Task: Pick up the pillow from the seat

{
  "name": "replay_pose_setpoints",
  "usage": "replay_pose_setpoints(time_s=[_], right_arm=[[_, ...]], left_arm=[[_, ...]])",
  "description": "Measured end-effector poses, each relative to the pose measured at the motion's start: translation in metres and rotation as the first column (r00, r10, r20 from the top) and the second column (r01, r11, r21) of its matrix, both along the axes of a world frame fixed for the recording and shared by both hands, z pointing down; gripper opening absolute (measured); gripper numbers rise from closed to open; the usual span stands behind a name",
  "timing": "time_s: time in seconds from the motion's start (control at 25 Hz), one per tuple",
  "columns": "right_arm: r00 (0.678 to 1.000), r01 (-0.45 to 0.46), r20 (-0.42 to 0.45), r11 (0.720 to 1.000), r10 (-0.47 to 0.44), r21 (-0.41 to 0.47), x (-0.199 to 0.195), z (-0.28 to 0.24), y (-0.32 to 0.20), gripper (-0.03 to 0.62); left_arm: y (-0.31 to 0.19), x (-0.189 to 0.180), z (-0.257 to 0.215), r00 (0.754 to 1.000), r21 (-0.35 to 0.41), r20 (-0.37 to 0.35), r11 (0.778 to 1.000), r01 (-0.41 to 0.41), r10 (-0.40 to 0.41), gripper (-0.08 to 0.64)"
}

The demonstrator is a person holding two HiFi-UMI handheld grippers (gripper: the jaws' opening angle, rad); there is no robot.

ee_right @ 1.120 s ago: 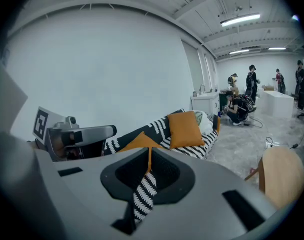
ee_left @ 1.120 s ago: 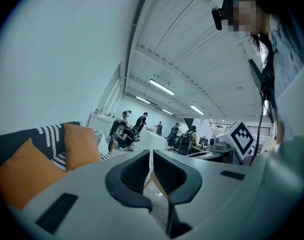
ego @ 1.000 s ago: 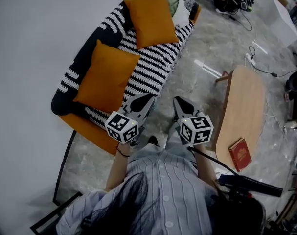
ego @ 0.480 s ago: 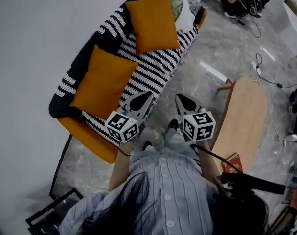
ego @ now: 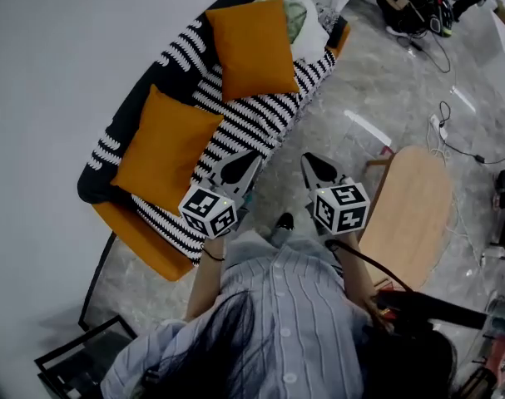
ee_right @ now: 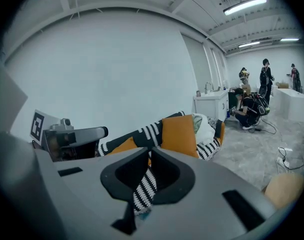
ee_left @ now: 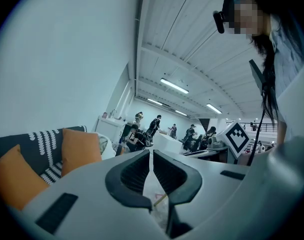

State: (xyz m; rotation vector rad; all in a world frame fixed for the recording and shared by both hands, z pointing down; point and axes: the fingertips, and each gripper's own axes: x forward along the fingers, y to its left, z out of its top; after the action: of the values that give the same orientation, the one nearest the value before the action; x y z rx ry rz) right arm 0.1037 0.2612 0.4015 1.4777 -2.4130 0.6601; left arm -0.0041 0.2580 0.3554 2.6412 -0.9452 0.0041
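Looking down in the head view, the nearer square orange pillow [ego: 165, 148] is seen leaning on the striped sofa [ego: 252, 123] seat, apart from the left gripper [ego: 242, 165] and right gripper [ego: 313, 164]. It is judged light and soft, best pinched at a corner. In the left gripper view, the jaws are pressed together, empty. In the right gripper view, they are likewise clenched on nothing, with the sofa ahead.

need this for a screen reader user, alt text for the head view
Seen from above, a person holds the left tool and right tool, both shut and empty, toward a sofa with a striped blanket; on it lie the near pillow and far pillow, both orange. A wooden table stands at the right.
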Motion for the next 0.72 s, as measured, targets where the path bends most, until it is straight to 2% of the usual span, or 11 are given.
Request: replay_pose_setpoints(time_s=[0.16,0.44,0.72], right_arm=[[1.000,-0.001,0.023,1.000,0.002,-0.010,0.017,0.004,-0.010,0.031],[0.999,0.025,0.040,0.999,-0.024,-0.033,0.019,0.015,-0.028,0.031],[0.999,0.046,0.028,0.998,-0.045,-0.047,0.027,0.025,-0.062,0.031]], left_arm=[[-0.006,0.016,0.004,1.000,-0.014,0.025,1.000,0.000,0.000,0.012],[-0.025,0.015,0.010,0.999,-0.030,0.037,0.999,0.038,-0.036,0.012],[-0.068,0.023,0.021,0.999,-0.051,0.028,0.998,0.042,-0.041,0.012]])
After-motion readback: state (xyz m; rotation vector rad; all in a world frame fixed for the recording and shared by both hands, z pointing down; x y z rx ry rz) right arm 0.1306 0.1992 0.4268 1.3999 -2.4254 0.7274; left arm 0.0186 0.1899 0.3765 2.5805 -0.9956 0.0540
